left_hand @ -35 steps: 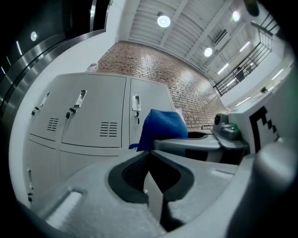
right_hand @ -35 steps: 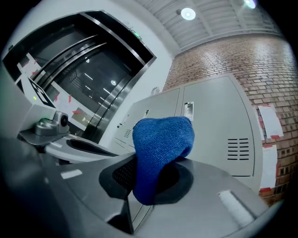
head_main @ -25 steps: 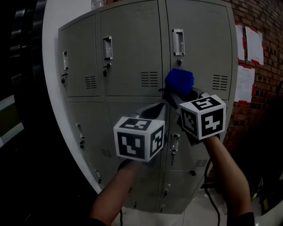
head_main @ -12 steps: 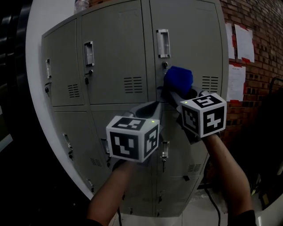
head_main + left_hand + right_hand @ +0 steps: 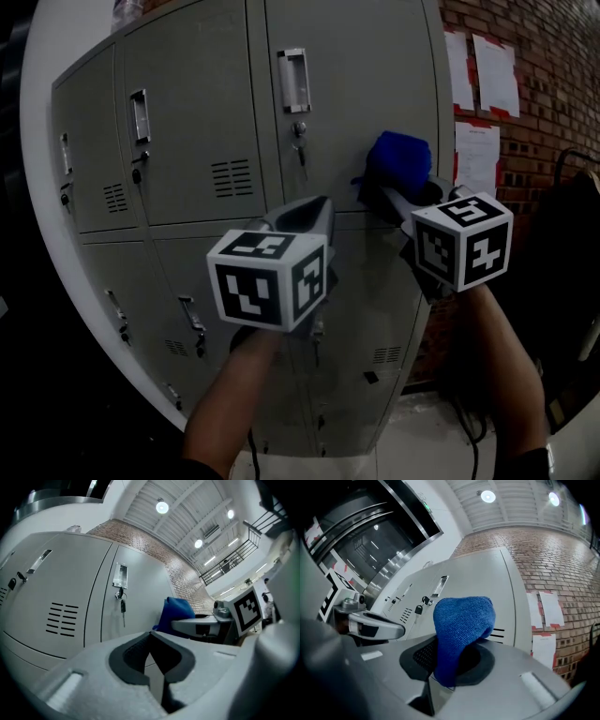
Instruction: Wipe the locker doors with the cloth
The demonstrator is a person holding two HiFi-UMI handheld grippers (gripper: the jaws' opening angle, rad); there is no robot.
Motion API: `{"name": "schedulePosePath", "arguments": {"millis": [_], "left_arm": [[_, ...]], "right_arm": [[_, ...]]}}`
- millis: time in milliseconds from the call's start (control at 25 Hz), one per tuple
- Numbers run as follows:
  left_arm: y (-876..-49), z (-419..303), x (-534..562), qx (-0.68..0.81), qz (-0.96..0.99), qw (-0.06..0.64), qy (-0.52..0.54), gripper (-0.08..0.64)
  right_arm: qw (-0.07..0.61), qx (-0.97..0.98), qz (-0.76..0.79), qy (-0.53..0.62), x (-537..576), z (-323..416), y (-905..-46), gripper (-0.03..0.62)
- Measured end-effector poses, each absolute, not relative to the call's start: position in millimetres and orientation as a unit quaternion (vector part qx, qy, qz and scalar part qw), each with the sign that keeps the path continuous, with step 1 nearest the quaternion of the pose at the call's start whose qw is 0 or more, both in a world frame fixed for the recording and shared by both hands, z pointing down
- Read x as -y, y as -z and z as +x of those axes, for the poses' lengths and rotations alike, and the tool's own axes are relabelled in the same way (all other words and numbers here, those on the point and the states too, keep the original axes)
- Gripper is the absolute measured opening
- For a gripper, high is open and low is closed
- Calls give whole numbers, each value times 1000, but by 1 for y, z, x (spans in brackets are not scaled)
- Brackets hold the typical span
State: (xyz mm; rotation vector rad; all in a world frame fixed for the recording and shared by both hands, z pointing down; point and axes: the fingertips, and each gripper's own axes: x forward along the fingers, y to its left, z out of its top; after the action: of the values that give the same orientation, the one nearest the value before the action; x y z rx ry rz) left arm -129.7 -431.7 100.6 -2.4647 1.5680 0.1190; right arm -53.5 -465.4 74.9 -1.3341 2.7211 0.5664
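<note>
Grey locker doors [image 5: 187,112] fill the upper left of the head view. At centre right, the blue cloth [image 5: 401,161] is pinched between the jaws of the right gripper [image 5: 398,195] and held close to the rightmost upper door; contact cannot be confirmed. At centre, the left gripper [image 5: 314,214] is pressed together on nothing, below a hanging key [image 5: 300,148].

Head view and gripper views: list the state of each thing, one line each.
locker doors: all shut.
key: hanging in a lock.
cloth: bunched, clamped between jaws.
right gripper: shut on cloth.
left gripper: shut, empty.
</note>
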Motion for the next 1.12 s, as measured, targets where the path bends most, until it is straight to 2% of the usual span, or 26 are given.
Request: {"name": "schedulePosePath", "arguments": {"millis": [360,600,800,1120], "left_arm": [[-96,-123,442,-535,-837,110,-35,3],[-91,-123,440,-537,-835,114,-34,5],[-72,-140,439,-546,-829,117,-30,3],[-41,-195,426,-584,-803,116,-35,5]], "right_arm": [[25,-863,-473,-174,480,10,-77,67],[26,-868,-465,-173,472,12,-72,67],[55,-908,-368,-192,412,-52,-26,67],[24,-939,-278,-201,398,-159,24,67]]}}
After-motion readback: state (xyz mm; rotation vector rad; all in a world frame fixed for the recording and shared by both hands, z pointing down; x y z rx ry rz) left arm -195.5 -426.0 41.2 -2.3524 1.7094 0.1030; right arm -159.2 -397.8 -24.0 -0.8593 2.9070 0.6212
